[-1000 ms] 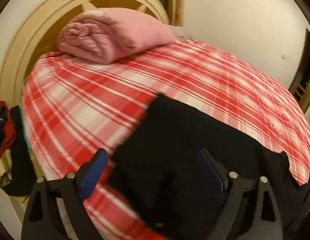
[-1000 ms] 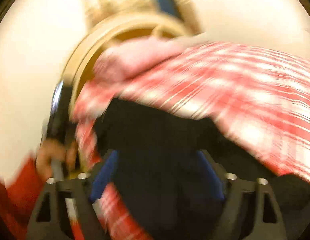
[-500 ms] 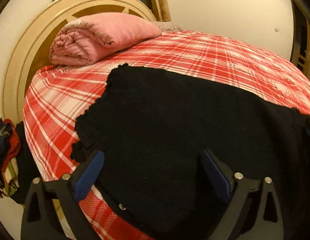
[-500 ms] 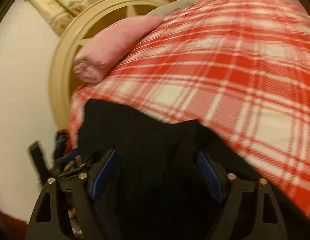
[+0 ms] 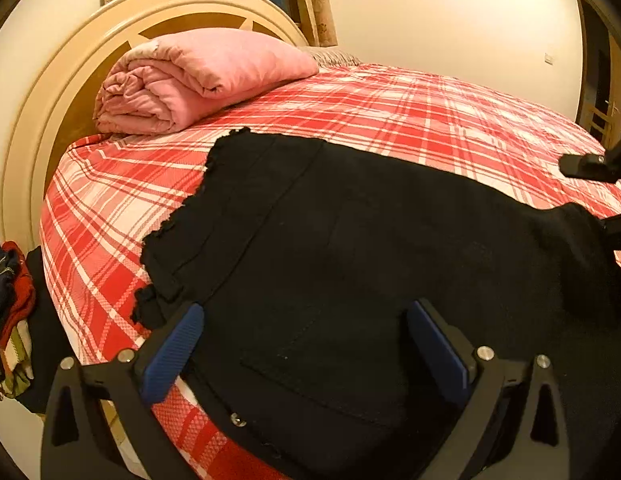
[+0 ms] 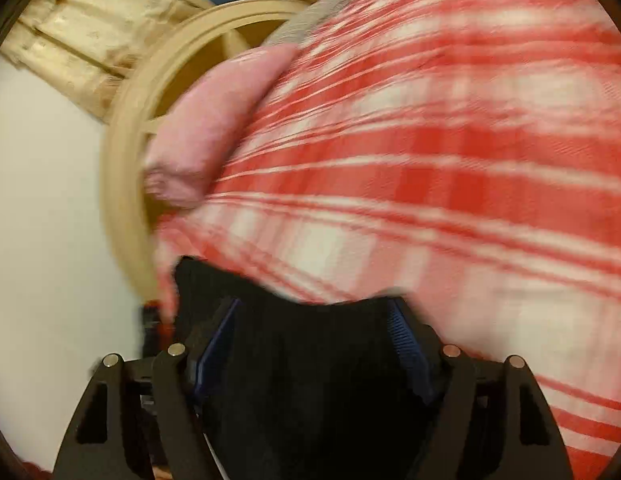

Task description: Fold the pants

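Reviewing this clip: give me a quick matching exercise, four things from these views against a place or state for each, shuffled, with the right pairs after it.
Things:
1. black pants
2. pink quilt
3. left gripper
4. pile of clothes

Places or states:
A. rolled up against the headboard
B. beside the bed, at the far left of the left wrist view
C. spread flat on the plaid bedspread
D. open, fingers wide apart over the near edge of the black cloth

Pairs: 1-C, 2-A, 3-D, 4-B

No legible text, labels or signs.
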### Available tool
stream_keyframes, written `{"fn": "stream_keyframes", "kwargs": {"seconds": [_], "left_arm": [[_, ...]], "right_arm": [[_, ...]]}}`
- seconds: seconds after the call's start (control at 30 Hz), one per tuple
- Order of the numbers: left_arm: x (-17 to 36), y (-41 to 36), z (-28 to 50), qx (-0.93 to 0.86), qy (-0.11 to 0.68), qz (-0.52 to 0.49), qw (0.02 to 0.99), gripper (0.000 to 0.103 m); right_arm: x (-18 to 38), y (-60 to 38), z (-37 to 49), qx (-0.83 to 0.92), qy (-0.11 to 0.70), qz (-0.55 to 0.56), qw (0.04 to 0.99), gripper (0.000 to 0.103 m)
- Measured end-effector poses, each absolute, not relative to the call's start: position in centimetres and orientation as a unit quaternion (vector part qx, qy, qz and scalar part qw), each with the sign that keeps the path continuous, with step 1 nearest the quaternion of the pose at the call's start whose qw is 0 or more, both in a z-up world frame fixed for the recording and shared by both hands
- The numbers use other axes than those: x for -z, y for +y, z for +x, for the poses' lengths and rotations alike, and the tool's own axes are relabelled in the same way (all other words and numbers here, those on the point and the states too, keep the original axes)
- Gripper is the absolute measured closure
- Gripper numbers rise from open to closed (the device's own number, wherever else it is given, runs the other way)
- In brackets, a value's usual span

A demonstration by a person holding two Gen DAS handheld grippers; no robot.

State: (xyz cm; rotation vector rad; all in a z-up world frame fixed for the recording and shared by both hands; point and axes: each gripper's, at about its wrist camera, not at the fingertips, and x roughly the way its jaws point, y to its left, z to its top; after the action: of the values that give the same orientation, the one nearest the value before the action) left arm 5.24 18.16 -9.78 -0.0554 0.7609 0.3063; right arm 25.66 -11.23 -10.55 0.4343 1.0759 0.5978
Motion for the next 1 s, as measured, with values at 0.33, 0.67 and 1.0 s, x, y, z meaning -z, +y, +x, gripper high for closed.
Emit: {"fn": "stream_keyframes", "kwargs": {"seconds": [0.33, 0.67, 1.0], "left_arm": [[9.7, 18.1, 5.5, -0.152, 0.378, -0.035, 0.912, 0.000], [9.6, 18.2, 5.7, -0.159, 0.395, -0.040, 0.904, 0.000], [9.4, 18.4, 6.1, -0.155, 0.407, -0.042, 0.899, 0.000]], "right_arm": [[5.6, -35.6, 20.3, 0.291, 0.463, 0.040, 0.837, 0.028], [7.1, -42.1, 15.4, 0.242, 0.474, 0.194, 0.824, 0.100], [0.5, -45.3, -4.1, 0.170, 0.298, 0.332, 0.879, 0.100]]}}
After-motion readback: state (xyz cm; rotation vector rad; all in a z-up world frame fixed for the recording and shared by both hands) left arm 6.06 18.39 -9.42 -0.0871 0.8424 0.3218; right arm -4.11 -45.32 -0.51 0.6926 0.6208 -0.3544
